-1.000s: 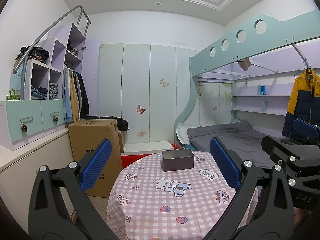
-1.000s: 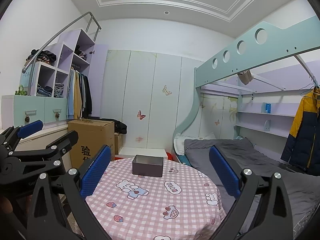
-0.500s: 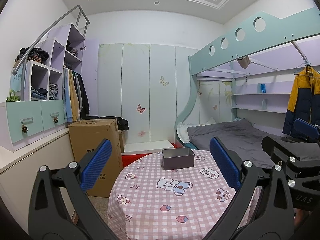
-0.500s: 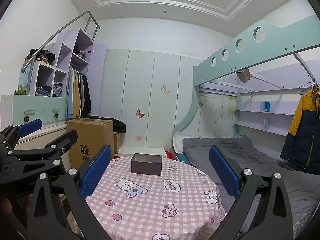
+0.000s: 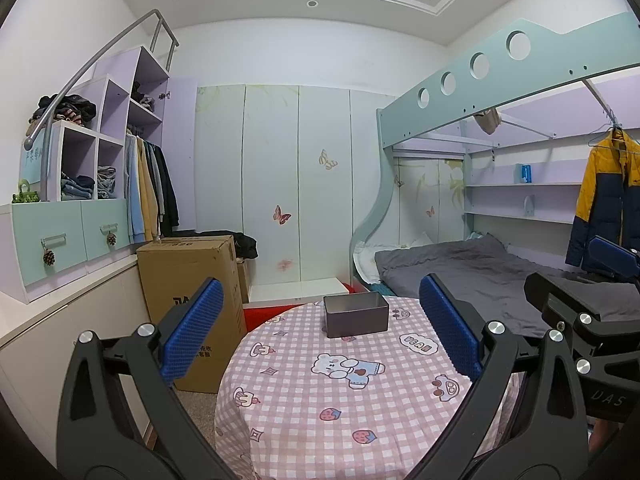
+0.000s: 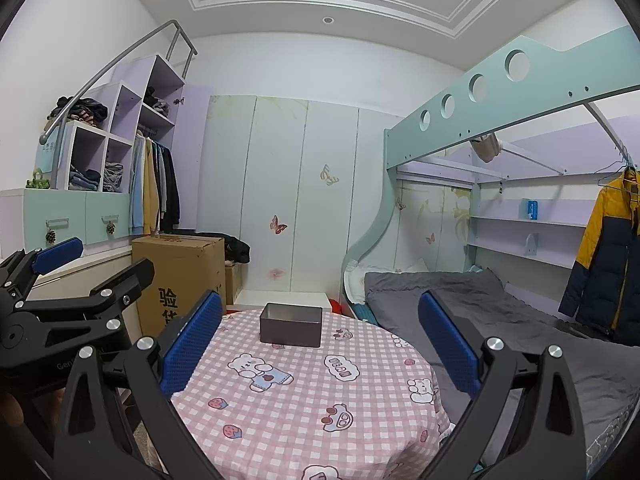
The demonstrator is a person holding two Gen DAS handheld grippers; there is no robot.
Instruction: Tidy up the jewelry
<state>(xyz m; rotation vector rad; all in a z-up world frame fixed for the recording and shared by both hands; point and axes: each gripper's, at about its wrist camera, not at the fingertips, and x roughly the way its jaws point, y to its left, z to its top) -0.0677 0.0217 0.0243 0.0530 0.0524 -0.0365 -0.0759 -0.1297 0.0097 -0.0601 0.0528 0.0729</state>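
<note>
Both grippers are held level above the near edge of the round counter [image 5: 360,412], pointing across it toward the wardrobe wall. The left gripper [image 5: 320,328] has its blue-padded fingers [image 5: 192,332] spread wide and released, with nothing between them. The right gripper [image 6: 320,336] is the same: fingers [image 6: 192,344] parted wide, empty. They sit side by side and apart, each visible at the edge of the other's view. A bit of a hand [image 6: 10,412] shows at the lower left of the right wrist view, under the left gripper's frame.

The counter wears a pink checked cloth printed with cartoon bears and strawberries. On its far side stands an open grey metal tin [image 5: 356,316], rectangular, upright, well ahead of both sets of fingers and touched by neither. I cannot tell from here whether anything lies inside it, and no jewelry shows on the cloth.

Around the counter: a cardboard box [image 5: 192,280] on the floor to the left, stepped purple shelving [image 5: 112,128] with folded clothes and hanging coats beyond it, pale wardrobe doors [image 5: 296,184] with butterfly stickers at the back, and to the right a mint bunk bed [image 5: 500,76] with grey bedding below. A yellow and navy jacket [image 5: 604,196] hangs at the far right.
</note>
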